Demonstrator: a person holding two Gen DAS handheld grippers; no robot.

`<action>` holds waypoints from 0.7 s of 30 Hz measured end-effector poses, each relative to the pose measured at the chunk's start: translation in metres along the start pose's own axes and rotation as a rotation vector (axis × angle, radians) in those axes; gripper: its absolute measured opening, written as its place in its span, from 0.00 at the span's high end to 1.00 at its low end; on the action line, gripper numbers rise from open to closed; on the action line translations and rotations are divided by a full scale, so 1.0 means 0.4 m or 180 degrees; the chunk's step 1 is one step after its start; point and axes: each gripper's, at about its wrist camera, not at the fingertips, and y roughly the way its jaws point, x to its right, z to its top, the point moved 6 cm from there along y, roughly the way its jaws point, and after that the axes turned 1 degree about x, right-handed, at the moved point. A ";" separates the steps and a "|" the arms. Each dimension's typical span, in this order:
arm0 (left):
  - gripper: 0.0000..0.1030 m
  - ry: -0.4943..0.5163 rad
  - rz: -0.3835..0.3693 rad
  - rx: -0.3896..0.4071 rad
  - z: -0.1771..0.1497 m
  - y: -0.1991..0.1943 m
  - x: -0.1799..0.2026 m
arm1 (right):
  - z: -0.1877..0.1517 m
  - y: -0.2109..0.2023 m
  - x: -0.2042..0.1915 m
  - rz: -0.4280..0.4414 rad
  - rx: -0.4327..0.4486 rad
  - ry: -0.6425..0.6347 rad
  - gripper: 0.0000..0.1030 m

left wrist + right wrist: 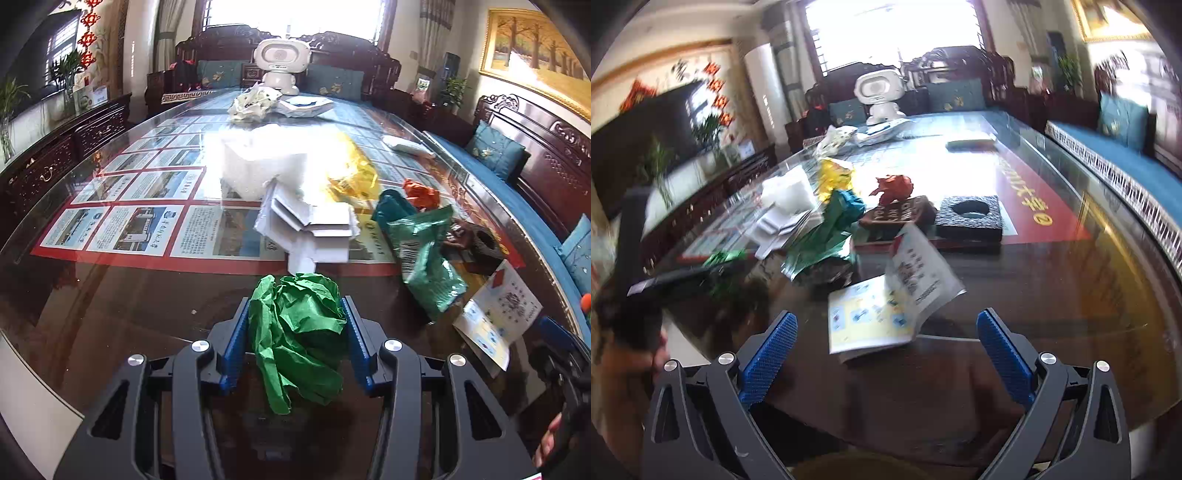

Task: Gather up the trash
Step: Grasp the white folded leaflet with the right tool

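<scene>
My left gripper (295, 314) is shut on a crumpled green paper (299, 332), held just above the glass table's near edge. My right gripper (886, 328) is open and empty, its blue pads on either side of an open booklet (886, 295) that lies on the table ahead of it. Further out lies more trash: a green foil bag (424, 251) (827, 232), an orange paper wad (421, 192) (894, 188), yellow cellophane (351, 173) (834, 177), white cardboard pieces (314, 225) (775, 225) and white foam (258, 162).
A black foam block (971, 218) and a brown packet (897, 216) sit mid-table. A white robot toy (280, 62) (881, 96), crumpled wrappers (251, 103) and a white tray (306, 105) stand at the far end. Wooden sofas with blue cushions (495, 147) ring the glass table (110, 288).
</scene>
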 end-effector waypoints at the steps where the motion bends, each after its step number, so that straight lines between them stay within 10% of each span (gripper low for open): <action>1: 0.53 0.0017 -0.0020 0.0004 0.000 -0.006 0.007 | 0.006 0.008 0.012 0.0041 -0.0017 0.0084 0.08; 8: 0.53 0.0128 -0.0111 0.0040 0.002 -0.025 0.050 | 0.040 0.078 0.049 0.0045 -0.0147 0.0250 0.09; 10: 0.53 0.0159 -0.0132 0.0032 -0.001 -0.026 0.062 | 0.041 0.093 0.045 0.0088 -0.0180 0.0187 0.30; 12: 0.53 0.0200 -0.0151 0.0024 -0.007 -0.031 0.073 | 0.036 0.111 0.038 0.0193 -0.0265 0.0159 0.75; 14: 0.53 0.0237 -0.0169 0.0022 -0.011 -0.034 0.083 | 0.032 0.114 0.037 0.0233 -0.0261 0.0153 0.92; 21: 0.53 0.0338 -0.0254 0.0043 -0.023 -0.063 0.117 | 0.031 0.048 0.018 0.0194 0.0013 0.0034 0.95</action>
